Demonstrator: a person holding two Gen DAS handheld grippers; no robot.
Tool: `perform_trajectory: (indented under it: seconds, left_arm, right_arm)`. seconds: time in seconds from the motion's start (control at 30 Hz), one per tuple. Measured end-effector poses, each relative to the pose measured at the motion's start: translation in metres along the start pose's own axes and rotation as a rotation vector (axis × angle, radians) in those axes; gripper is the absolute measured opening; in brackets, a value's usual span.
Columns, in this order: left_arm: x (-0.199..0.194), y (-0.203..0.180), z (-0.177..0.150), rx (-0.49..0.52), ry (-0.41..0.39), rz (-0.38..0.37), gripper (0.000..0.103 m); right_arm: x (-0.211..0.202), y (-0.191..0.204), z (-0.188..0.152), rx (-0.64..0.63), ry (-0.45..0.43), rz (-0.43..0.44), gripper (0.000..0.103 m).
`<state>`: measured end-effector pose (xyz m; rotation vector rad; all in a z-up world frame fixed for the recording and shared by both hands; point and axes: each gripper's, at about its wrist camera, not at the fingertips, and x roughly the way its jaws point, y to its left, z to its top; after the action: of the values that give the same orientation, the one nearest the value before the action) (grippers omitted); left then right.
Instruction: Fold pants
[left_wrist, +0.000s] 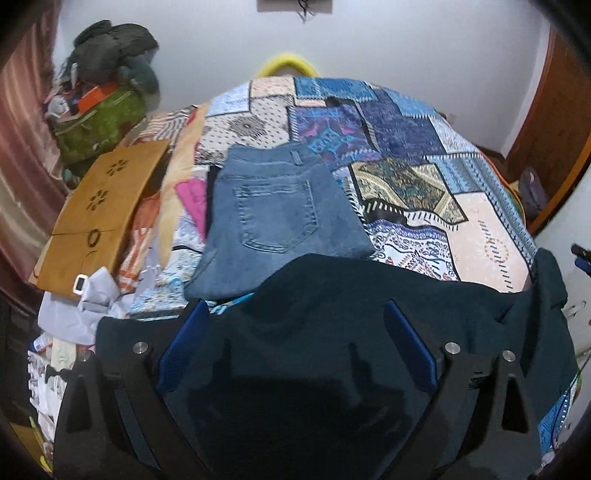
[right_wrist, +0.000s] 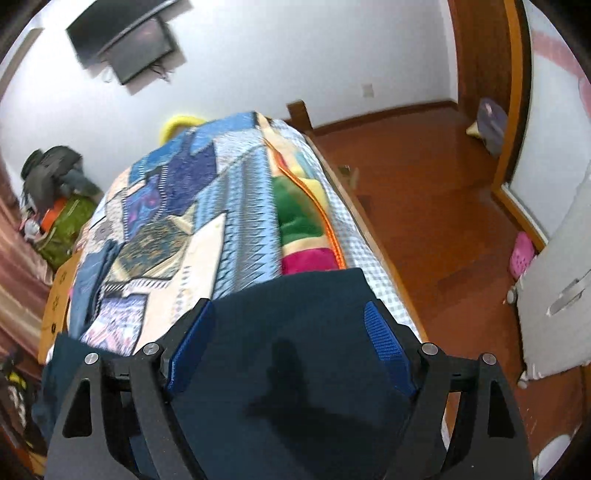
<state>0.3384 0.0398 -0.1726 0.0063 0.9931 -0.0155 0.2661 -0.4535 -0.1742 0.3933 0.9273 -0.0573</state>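
Observation:
Dark navy pants (left_wrist: 332, 306) lie across the near edge of the bed, under both grippers. In the left wrist view my left gripper (left_wrist: 295, 310) is open, its blue fingers (left_wrist: 184, 347) spread wide just above the dark cloth. In the right wrist view my right gripper (right_wrist: 291, 314) is open too, its blue pads (right_wrist: 388, 347) spread over the same pants (right_wrist: 295, 332) at the bed's right edge. Neither gripper holds cloth. A folded pair of blue jeans (left_wrist: 277, 214) lies on the bed beyond the dark pants.
The bed has a patchwork quilt (left_wrist: 406, 155). A wooden board (left_wrist: 99, 214) and loose clothes (left_wrist: 85, 310) lie at its left. A green bag (left_wrist: 99, 125) stands at the far left. Wooden floor (right_wrist: 424, 206) and a door (right_wrist: 484, 74) lie to the right.

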Motion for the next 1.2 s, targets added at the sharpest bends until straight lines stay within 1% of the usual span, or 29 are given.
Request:
perform_trajectory:
  seconds: [0.13, 0.27, 0.33, 0.43, 0.47, 0.5, 0.53, 0.57, 0.6, 0.67, 0.7, 0.73, 0.77, 0.9, 1.0, 1.2]
  left_arm:
    - [0.019, -0.01, -0.001, 0.025, 0.033, 0.009, 0.096]
    - [0.037, -0.021, -0.004, 0.056, 0.073, 0.013, 0.096]
    - [0.041, -0.024, -0.005, 0.06, 0.084, 0.007, 0.096]
    - [0.044, -0.029, -0.008, 0.063, 0.095, -0.009, 0.096]
    - [0.044, -0.031, -0.009, 0.071, 0.096, -0.006, 0.096]
    - [0.045, -0.034, -0.011, 0.084, 0.095, 0.001, 0.096]
    - [0.046, -0.037, -0.012, 0.103, 0.095, 0.012, 0.096]
    - [0.046, -0.041, -0.013, 0.119, 0.096, 0.023, 0.096]
    - [0.047, -0.045, -0.014, 0.136, 0.096, 0.029, 0.096]
    - [0.048, -0.052, -0.017, 0.168, 0.106, 0.032, 0.096]
    - [0.048, -0.055, -0.019, 0.177, 0.113, 0.03, 0.096]
    - [0.049, -0.058, -0.021, 0.185, 0.122, 0.024, 0.096]
    - [0.048, -0.062, -0.024, 0.196, 0.132, 0.015, 0.096]
    - [0.042, -0.078, -0.032, 0.227, 0.153, -0.03, 0.096]
    - [0.035, -0.094, -0.04, 0.245, 0.17, -0.076, 0.096]
    - [0.017, -0.117, -0.057, 0.281, 0.168, -0.12, 0.096]
  right_arm:
    - [0.035, -0.006, 0.013, 0.051, 0.078, 0.02, 0.08]
    - [0.066, -0.007, 0.019, 0.059, 0.154, 0.024, 0.08]
    - [0.081, -0.006, 0.017, 0.052, 0.204, 0.026, 0.08]
    - [0.089, -0.003, 0.012, 0.018, 0.206, 0.005, 0.074]
    - [0.087, -0.003, 0.01, 0.012, 0.199, 0.001, 0.068]
    - [0.089, -0.004, 0.011, 0.012, 0.195, -0.002, 0.065]
    - [0.087, -0.007, 0.01, 0.019, 0.19, -0.002, 0.059]
    - [0.084, -0.01, 0.01, 0.023, 0.183, 0.0, 0.051]
    - [0.082, -0.012, 0.009, 0.024, 0.176, 0.0, 0.047]
    - [0.072, -0.015, 0.009, 0.022, 0.162, 0.012, 0.027]
    - [0.069, -0.015, 0.011, 0.023, 0.157, 0.02, 0.023]
    - [0.063, -0.015, 0.011, 0.022, 0.148, 0.027, 0.017]
    - [0.058, -0.014, 0.011, 0.019, 0.141, 0.034, 0.013]
    - [0.024, -0.006, 0.01, -0.026, 0.07, 0.041, 0.011]
    - [-0.012, -0.004, 0.012, -0.05, 0.004, 0.056, 0.01]
    - [-0.089, 0.002, 0.005, -0.1, -0.141, 0.092, 0.01]
